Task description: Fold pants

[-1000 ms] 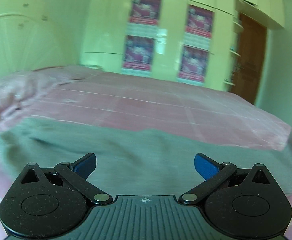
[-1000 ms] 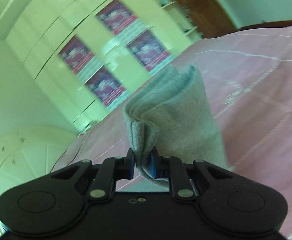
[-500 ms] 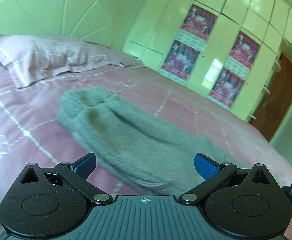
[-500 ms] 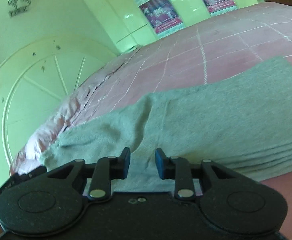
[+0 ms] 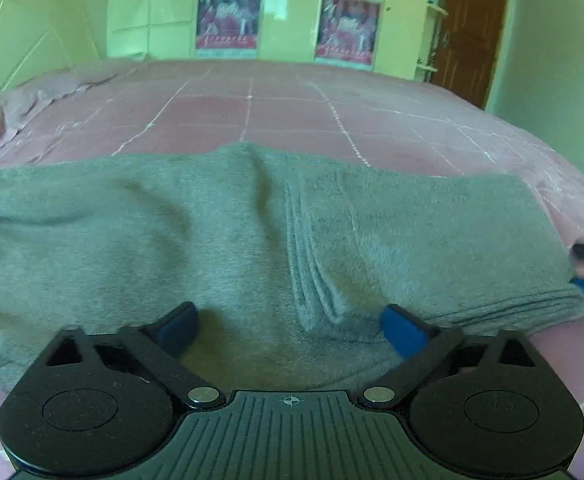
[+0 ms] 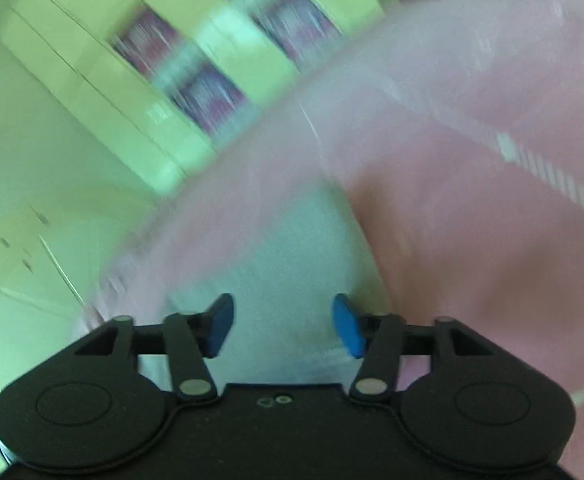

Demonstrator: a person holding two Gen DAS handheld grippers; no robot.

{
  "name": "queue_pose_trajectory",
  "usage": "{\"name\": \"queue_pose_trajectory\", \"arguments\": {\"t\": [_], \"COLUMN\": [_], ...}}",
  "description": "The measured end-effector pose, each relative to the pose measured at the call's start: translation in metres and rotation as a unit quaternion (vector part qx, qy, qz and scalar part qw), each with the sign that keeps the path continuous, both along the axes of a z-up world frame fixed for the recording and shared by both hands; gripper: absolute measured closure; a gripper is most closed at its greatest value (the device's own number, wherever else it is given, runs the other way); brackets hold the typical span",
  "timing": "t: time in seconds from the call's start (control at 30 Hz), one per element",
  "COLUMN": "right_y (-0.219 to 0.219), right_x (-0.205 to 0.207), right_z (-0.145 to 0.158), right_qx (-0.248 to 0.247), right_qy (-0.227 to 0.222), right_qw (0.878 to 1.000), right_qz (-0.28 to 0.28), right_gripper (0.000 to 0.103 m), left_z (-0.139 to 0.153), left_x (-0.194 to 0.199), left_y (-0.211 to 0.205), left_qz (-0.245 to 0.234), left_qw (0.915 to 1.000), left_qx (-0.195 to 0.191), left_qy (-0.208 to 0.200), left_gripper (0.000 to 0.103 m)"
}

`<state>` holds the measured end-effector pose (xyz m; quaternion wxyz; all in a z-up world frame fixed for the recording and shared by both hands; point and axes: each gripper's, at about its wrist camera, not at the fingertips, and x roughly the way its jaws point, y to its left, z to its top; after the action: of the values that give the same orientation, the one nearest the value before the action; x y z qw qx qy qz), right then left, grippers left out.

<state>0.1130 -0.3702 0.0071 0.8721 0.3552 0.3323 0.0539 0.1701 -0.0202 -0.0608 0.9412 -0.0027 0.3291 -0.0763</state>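
Folded grey fleece pants [image 5: 251, 240] lay across the pink quilted bedspread [image 5: 251, 112], stacked edges toward 4 o'clock. Left gripper [image 5: 289, 330] stood spread wide above the cloth, pinching nothing. Right gripper [image 6: 283, 326] was opening, its blue pads [image 6: 348, 326] clear of the pants [image 6: 292, 256] below.

No wording can be read anywhere. The posters [image 5: 229, 16] on the wardrobe doors [image 5: 151, 4] carry a line of lettering along the bottom, but it is too blurred to make out.
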Motion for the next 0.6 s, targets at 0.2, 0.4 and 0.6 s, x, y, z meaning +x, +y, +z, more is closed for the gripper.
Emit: {"name": "queue_pose_trajectory", "arguments": {"t": [0.2,0.4,0.6], "right_y": [-0.005,0.011,0.053], "right_x": [0.007,0.073,0.111], "right_z": [0.033,0.053,0.048], "right_qx": [-0.045,-0.159,-0.275], "right_qy": [-0.075,-0.059,-0.051], "right_qw": [0.996,0.985,0.96], "right_qz": [-0.015,0.006,0.02], "right_gripper": [0.056,0.081,0.098], "left_z": [0.021,0.034,0.028], "left_x": [-0.015,-0.015,0.002], "left_y": [0.012,0.083,0.141], "left_qz": [0.022,0.132,0.193], "left_qw": [0.9992,0.9893,0.9798], "left_qx": [0.001,0.001,-0.005], "left_qy": [-0.032,-0.063,-0.052], "left_gripper": [0.0,0.0,0.0]}}
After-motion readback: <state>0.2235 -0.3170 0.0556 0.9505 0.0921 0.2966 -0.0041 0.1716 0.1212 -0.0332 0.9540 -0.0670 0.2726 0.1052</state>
